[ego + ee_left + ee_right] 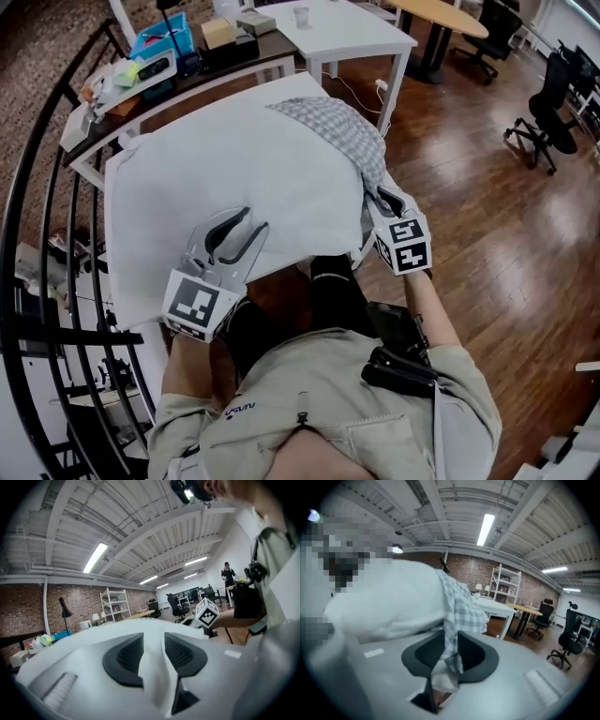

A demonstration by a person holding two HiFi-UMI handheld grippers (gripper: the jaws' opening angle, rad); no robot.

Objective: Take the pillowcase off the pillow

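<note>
Pillow (234, 169), checked pillowcase (342, 127) at 2 o'clock, left gripper (255, 221) fingers (124, 656) part-open astride pillow fabric, right gripper (386, 199) likewise astride pillowcase.

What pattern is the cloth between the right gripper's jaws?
Grey-and-white checked cloth; clearest in the right gripper view.

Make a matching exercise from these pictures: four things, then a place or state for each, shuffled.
1 left gripper
2 right gripper
3 black office chair
4 blue box

A on the wooden floor
B checked pillowcase between its jaws
C on the dark desk
D white pillow between its jaws

Pairs: 1-D, 2-B, 3-A, 4-C
</note>
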